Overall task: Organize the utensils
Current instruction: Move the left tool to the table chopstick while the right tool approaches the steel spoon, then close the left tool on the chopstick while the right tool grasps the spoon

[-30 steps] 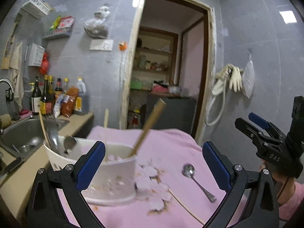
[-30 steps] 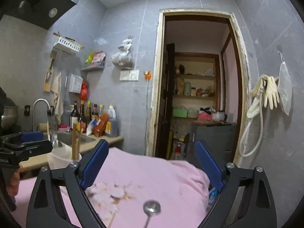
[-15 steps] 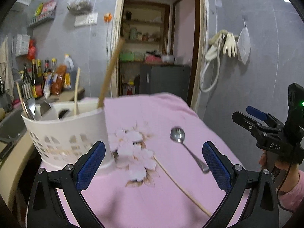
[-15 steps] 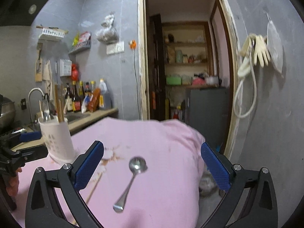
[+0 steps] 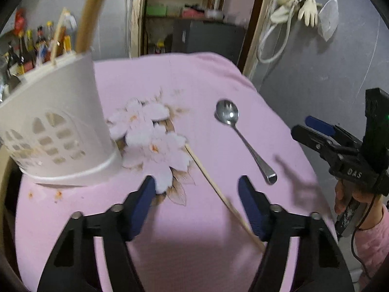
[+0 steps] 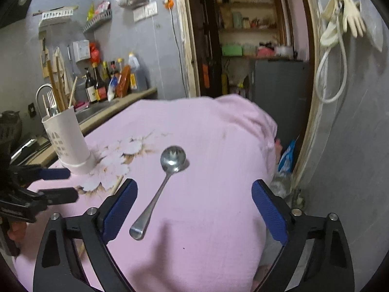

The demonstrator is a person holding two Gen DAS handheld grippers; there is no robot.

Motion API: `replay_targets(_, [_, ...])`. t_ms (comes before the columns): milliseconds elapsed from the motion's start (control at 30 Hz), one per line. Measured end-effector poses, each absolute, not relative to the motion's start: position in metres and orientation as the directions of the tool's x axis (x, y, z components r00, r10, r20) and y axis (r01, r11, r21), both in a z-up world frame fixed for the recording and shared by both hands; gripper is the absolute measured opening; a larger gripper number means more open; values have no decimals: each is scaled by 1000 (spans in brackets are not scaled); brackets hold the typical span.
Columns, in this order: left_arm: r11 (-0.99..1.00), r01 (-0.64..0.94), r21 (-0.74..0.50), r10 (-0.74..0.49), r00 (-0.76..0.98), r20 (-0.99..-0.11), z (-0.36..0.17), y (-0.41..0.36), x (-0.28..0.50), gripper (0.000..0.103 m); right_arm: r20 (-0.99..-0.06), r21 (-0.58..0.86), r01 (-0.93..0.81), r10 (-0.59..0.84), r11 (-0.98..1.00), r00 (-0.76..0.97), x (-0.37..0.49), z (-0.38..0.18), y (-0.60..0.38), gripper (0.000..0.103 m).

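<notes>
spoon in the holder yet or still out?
Out. The spoon lies flat on the pink cloth, apart from the white holder.

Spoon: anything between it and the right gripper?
Nothing visible. The spoon lies bare on the pink cloth, its handle end just ahead of the open right gripper.
</notes>
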State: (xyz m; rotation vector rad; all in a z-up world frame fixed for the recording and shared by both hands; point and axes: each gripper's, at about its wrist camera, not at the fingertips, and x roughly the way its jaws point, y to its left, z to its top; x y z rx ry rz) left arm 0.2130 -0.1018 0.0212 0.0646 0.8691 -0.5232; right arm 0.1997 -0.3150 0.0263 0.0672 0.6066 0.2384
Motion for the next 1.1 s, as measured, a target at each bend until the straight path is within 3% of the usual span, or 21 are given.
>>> replay_targets(333, [843, 474, -254, -457, 382, -803, 5, -114, 235, 19, -662, 180, -229, 290, 957, 692, 222, 9, -313, 70])
replay_targets(433, [850, 459, -256, -449, 379, -809, 3, -115, 244, 14, -679, 188, -230, 296, 955, 672, 226, 5, -313, 65])
replay_targets(833, [884, 407, -230, -405, 423, -810, 1, -110, 266, 4, -733, 151, -245, 275, 958, 622, 261, 3, -293, 65])
replay_targets(1100, [882, 421, -210, -397, 425, -814, 4, -99, 262, 3, -765, 152, -248, 273, 957, 583, 297, -1, -266, 65])
